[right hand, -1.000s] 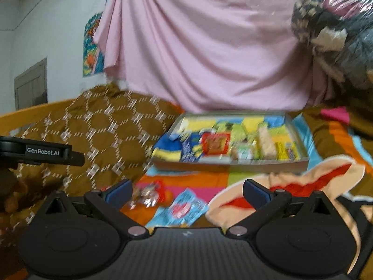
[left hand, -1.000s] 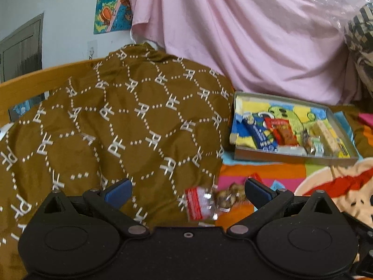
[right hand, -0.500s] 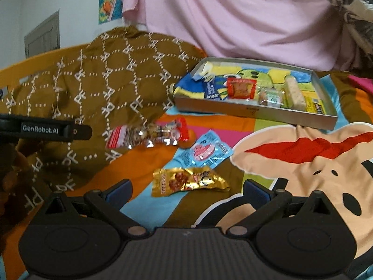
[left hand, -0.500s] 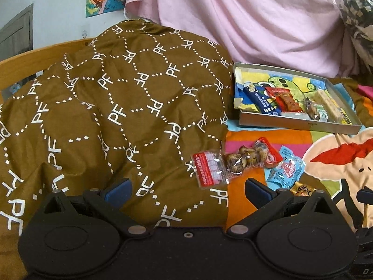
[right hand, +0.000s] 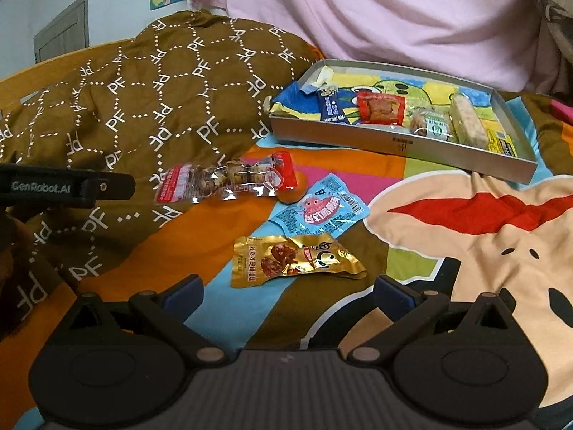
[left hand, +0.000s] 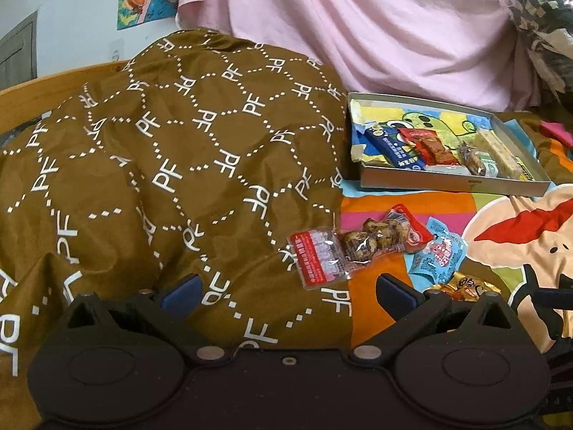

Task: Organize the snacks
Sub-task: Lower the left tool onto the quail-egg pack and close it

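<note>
A grey tray (right hand: pixel 401 142) (left hand: pixel 451 181) holding several snack packets lies at the back right of the bed. Three loose packets lie in front of it: a clear red-ended packet of brown balls (right hand: pixel 225 179) (left hand: pixel 354 245), a light blue packet (right hand: pixel 320 209) (left hand: pixel 437 252) and a gold packet (right hand: pixel 293 259) (left hand: pixel 462 283). My right gripper (right hand: pixel 288 292) is open and empty, just in front of the gold packet. My left gripper (left hand: pixel 288 290) is open and empty, over the brown quilt, just in front of the clear packet.
A bunched brown quilt with white PF print (left hand: pixel 161 165) (right hand: pixel 150 93) fills the left side. A pink sheet (left hand: pixel 358 25) hangs behind the tray. The bedsheet is bright and cartoon-printed (right hand: pixel 483 222). A small orange ball (right hand: pixel 293 190) lies beside the clear packet.
Both grippers have tilted downward and moved closer to the bed, so the loose packets have come into fuller view. Both stay open; nothing was picked up.
</note>
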Demonstrator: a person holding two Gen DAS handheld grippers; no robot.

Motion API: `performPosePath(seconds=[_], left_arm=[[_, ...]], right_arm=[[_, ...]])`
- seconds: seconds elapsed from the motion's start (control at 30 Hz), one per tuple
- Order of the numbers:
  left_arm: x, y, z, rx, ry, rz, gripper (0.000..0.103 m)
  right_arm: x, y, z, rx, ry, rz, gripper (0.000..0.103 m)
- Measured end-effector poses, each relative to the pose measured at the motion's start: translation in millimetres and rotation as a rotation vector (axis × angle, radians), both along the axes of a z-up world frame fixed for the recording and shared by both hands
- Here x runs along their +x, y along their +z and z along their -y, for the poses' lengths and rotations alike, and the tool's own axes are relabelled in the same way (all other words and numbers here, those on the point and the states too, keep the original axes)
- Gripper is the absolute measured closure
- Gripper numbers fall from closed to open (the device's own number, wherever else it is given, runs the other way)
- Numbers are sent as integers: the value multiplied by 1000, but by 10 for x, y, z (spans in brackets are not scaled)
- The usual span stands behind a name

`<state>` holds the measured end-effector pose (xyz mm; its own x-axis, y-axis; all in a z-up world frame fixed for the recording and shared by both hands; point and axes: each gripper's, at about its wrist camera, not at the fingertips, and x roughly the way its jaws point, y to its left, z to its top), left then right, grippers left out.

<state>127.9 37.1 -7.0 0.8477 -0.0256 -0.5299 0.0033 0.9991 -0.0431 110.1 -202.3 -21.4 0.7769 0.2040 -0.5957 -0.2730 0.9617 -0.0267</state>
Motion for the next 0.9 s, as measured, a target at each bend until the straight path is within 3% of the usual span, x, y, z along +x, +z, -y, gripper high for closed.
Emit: performPosePath(seconds=[0.17,0.37,0.73,0.9], left_arm=[[94,28,3,-18,-16,-4,1],[290,50,21,-60,-99,-17,1],[848,73,338,52,-316,3,1],[1161,-13,497,87,-481,-95,1]], right_arm=[[89,-33,10,13,-21,-17,0],[212,-58,19,9,-35,-32,0],[408,-165,83,28,-92,-115,0],[429,-178,90,33,-99,-131,0]])
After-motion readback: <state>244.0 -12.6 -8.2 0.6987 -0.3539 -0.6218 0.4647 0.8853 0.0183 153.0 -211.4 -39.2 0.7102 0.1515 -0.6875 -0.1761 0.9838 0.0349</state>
